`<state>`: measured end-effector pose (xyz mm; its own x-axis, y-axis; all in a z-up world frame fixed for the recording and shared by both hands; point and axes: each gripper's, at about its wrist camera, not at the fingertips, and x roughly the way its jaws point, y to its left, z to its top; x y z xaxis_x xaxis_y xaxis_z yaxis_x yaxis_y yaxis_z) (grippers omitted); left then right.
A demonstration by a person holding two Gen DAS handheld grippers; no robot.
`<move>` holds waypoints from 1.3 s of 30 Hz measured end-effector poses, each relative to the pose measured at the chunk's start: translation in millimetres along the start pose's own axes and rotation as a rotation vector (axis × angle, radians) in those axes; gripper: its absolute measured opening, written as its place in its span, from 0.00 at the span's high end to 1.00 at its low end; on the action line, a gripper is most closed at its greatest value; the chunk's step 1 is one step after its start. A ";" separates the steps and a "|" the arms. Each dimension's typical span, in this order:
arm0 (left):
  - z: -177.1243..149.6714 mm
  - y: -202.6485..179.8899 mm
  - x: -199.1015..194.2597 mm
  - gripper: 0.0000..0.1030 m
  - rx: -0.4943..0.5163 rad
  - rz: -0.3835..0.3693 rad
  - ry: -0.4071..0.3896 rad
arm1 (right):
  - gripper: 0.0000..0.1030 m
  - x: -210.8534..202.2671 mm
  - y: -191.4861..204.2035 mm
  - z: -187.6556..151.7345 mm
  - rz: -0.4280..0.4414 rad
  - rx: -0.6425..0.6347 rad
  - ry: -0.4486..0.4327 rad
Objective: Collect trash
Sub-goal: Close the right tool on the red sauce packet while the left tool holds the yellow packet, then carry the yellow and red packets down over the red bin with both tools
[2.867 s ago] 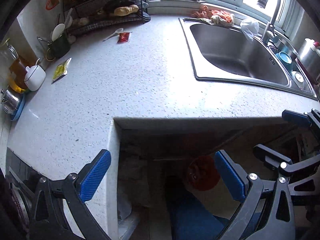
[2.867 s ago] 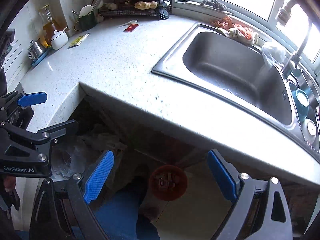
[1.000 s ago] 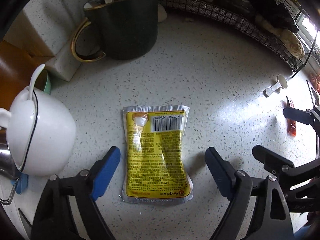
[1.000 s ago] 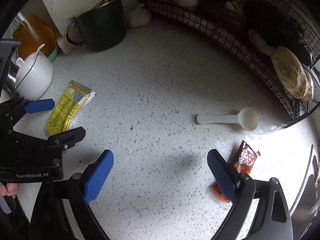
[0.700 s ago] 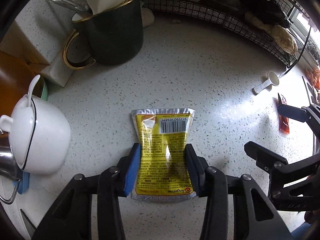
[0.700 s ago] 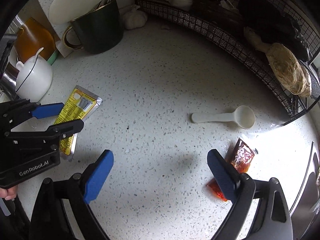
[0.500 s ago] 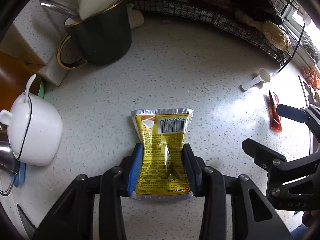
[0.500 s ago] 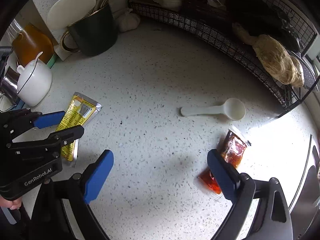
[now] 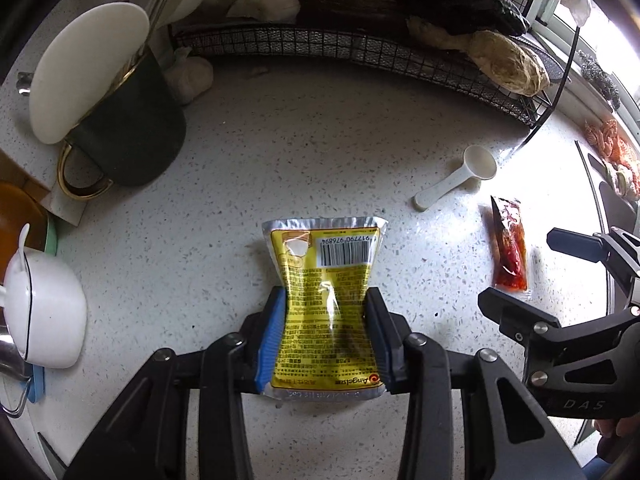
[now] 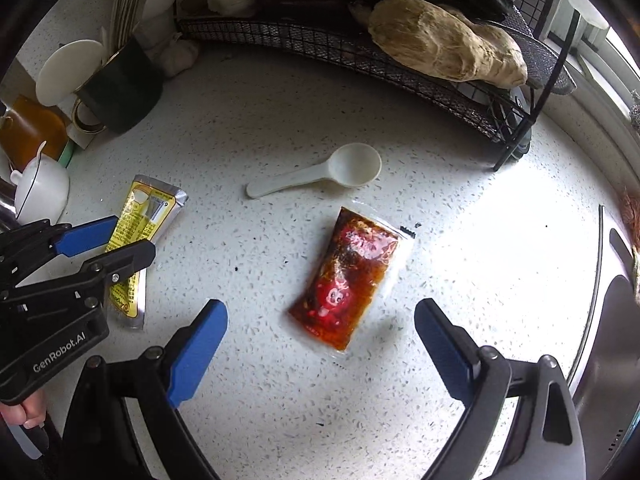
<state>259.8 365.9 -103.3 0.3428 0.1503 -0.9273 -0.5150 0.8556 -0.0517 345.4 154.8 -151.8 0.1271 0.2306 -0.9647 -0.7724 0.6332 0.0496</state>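
The speckled white worktop point(image 9: 320, 152) fills both views, with the steel edge of a sink point(image 10: 600, 280) at its right side. Along the back stands a black wire rack point(image 10: 400, 60) holding a pale, knobbly root point(image 10: 448, 48). To the left of the rack sits a dark mug point(image 9: 132, 132) with a gold handle, holding a white flat utensil. A white lidded pot point(image 9: 44, 312) stands at the left edge of the worktop.

The left claw point(image 9: 326, 332) is closed on a yellow packet point(image 9: 326, 292), its blue pads pressing the packet's two long sides so that the middle is pinched narrow; the jaws have just been closing onto it. The barcode end of the packet points away from the claw.

The right claw point(image 10: 320, 356) hangs over the worktop with its jaws spread wide and nothing between the pads. Just ahead of it, flat on the worktop, lies a red sauce sachet point(image 10: 348, 280). A white plastic scoop point(image 10: 320, 174) lies near the sachet, on its rack side, apart from it.
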 end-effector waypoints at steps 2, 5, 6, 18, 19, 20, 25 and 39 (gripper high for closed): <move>-2.2 -10.7 -3.4 0.64 0.003 0.006 0.000 | 0.09 2.2 -9.1 5.1 0.010 0.016 0.005; -2.8 -10.0 -0.5 0.64 0.003 0.010 0.003 | 0.09 8.1 -17.3 15.6 0.037 0.044 0.011; -1.7 -9.6 0.0 0.64 0.004 0.014 0.005 | 0.11 9.6 -18.7 18.4 0.039 0.046 0.011; -7.9 -40.7 15.0 0.64 0.000 0.040 0.022 | 0.88 13.7 1.5 20.5 0.011 -0.126 -0.032; -9.6 -43.0 12.7 0.64 -0.002 0.038 0.019 | 0.89 12.5 0.0 18.3 0.023 -0.123 -0.031; -10.6 -45.8 10.1 0.64 -0.002 0.035 0.016 | 0.92 10.6 -1.4 15.9 0.034 -0.122 -0.032; -21.2 -66.2 -8.3 0.64 0.013 0.021 -0.010 | 0.95 -9.5 -17.5 -3.4 0.076 -0.094 -0.045; -97.0 -159.8 -50.9 0.63 0.135 -0.022 -0.044 | 0.95 -100.1 -49.1 -123.4 0.037 -0.016 -0.129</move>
<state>248.4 173.5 -83.8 0.3880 0.1501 -0.9094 -0.3979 0.9172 -0.0184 293.8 9.5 -89.5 0.1767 0.3472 -0.9210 -0.7874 0.6113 0.0794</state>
